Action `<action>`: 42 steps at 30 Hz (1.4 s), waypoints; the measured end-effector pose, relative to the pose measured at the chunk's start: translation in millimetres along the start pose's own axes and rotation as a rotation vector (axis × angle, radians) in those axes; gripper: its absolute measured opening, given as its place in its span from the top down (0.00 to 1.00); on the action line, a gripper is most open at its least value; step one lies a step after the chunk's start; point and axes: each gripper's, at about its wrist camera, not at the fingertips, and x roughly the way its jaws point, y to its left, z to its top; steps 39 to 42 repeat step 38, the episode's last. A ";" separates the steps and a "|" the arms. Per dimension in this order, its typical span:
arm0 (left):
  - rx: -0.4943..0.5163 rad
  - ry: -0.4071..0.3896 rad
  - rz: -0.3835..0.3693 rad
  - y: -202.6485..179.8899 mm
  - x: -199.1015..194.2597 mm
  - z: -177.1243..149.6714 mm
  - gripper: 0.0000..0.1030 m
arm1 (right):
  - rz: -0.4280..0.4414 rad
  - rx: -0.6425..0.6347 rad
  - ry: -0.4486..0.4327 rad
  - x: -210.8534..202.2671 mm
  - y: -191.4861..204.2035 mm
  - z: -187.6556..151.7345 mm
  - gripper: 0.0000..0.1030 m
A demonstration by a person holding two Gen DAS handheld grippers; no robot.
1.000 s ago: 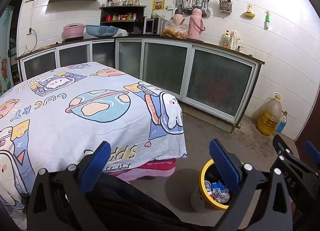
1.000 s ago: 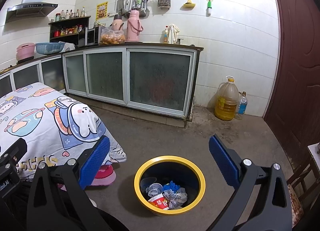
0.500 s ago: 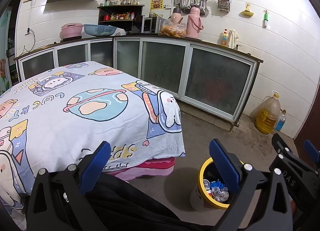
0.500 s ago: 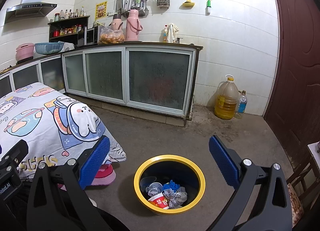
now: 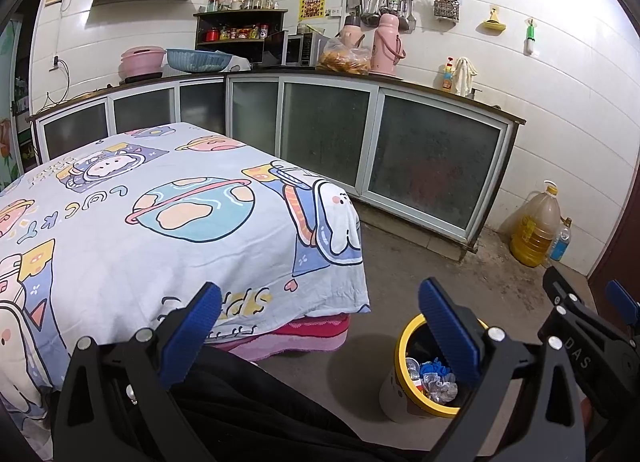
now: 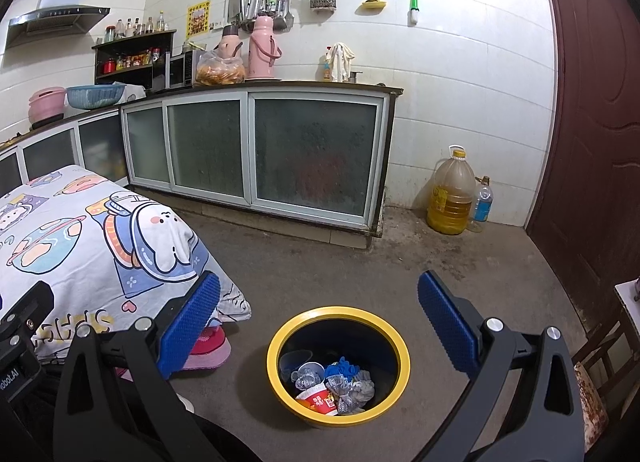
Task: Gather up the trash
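Observation:
A yellow-rimmed trash bin (image 6: pixel 280 342) stands on the concrete floor, holding a red cup, crumpled plastic cups and blue trash (image 6: pixel 334 384). My right gripper (image 6: pixel 318 320) is open and empty, held above the bin's near side. My left gripper (image 5: pixel 318 326) is open and empty over the corner of the table with the cartoon cloth (image 5: pixel 120 230); the bin also shows in the left wrist view (image 5: pixel 402 338) at lower right, partly behind my right finger. The right gripper's body (image 5: pixel 588 326) shows at the right edge of that view.
Kitchen cabinets with frosted doors (image 6: pixel 256 154) run along the back wall. A big oil jug (image 6: pixel 450 198) and a water bottle (image 6: pixel 482 200) stand in the far corner by the dark red door (image 6: pixel 592 102). Pink fabric (image 5: pixel 304 332) lies under the table.
Both grippers drifted slightly; the view shifted a little leftward. The jaws stayed open and nothing was picked up or dropped.

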 end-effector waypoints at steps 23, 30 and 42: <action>0.000 -0.004 -0.004 -1.2 -2.1 1.6 0.08 | -0.001 0.002 0.005 1.0 -2.7 1.4 0.08; 0.002 -0.003 -0.007 -1.6 -2.1 2.1 0.08 | 0.000 0.003 0.005 1.1 -3.2 2.0 0.08; -0.001 0.002 -0.007 -1.0 -1.3 2.1 0.08 | -0.001 0.003 0.006 1.0 -3.7 2.3 0.08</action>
